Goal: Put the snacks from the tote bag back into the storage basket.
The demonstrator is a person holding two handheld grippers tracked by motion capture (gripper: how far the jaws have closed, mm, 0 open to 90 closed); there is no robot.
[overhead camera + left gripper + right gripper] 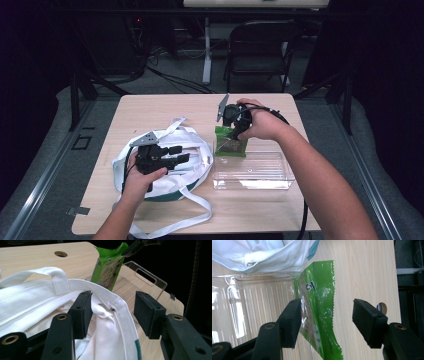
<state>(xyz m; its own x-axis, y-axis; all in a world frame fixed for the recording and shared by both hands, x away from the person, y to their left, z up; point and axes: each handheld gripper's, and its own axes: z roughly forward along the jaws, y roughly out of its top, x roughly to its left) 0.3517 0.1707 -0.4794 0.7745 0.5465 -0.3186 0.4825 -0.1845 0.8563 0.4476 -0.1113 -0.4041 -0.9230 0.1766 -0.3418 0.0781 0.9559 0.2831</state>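
Left tool (111, 315), jaws apart, straddles the white tote bag (37, 292) rim. Right tool (325, 322) stands released around the green snack packet (322, 297), perhaps touching one pad.

Both forearms are entering from the near edge of the table in the high view. The left hand (141, 176) is gripping the left gripper (181, 154) from behind and pointing it level, away and to the right; in the left gripper view its jaws are standing apart, with one pad (81, 312) lying against cloth. The right arm is reaching farther forward, its wrist bending inward. The right hand (264, 124) is wrapping the right gripper (233, 131), which is pointing steeply down; in the right gripper view its jaws are standing wide, pads (292, 321) pressing on nothing.
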